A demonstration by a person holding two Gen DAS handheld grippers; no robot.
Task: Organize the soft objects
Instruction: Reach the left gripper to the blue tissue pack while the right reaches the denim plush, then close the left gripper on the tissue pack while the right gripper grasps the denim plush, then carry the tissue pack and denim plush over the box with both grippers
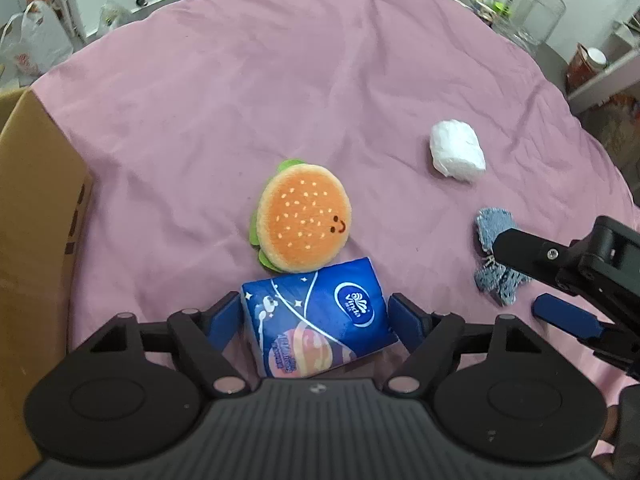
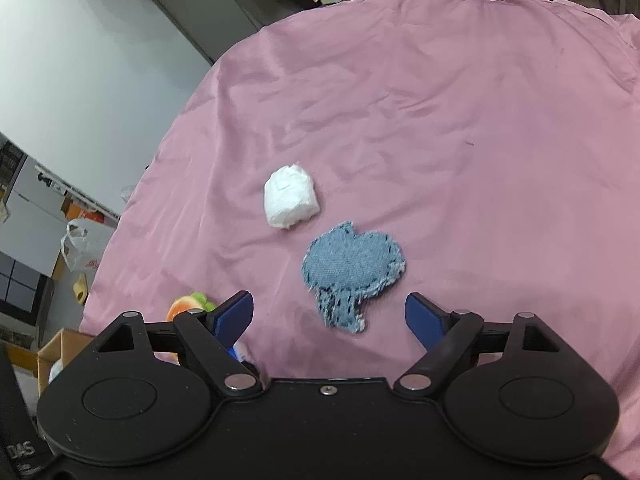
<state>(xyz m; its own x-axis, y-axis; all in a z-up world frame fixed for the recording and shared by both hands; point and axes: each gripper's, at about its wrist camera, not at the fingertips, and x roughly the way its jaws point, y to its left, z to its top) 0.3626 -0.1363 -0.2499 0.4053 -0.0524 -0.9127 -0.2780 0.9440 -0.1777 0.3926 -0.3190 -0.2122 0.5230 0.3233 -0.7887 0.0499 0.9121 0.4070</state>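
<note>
A blue tissue pack [image 1: 320,320] lies on the pink cloth between the fingers of my left gripper [image 1: 314,312]; the jaws close against its two sides. A plush burger [image 1: 303,220] rests just beyond the pack, touching it; its edge also shows in the right wrist view [image 2: 188,306]. A white wad [image 1: 456,152] lies at the right, also in the right wrist view [image 2: 291,196]. A blue denim patch [image 2: 352,272] lies flat just ahead of my right gripper [image 2: 330,312], which is open and empty above it. The patch [image 1: 490,232] and the right gripper [image 1: 560,292] show in the left view.
A cardboard box [image 1: 36,240] stands at the left edge of the round table under the pink cloth [image 1: 280,80]. Glass jars [image 1: 536,8] and clutter sit at the far right rim. Plastic bags [image 1: 28,48] lie beyond the table's left.
</note>
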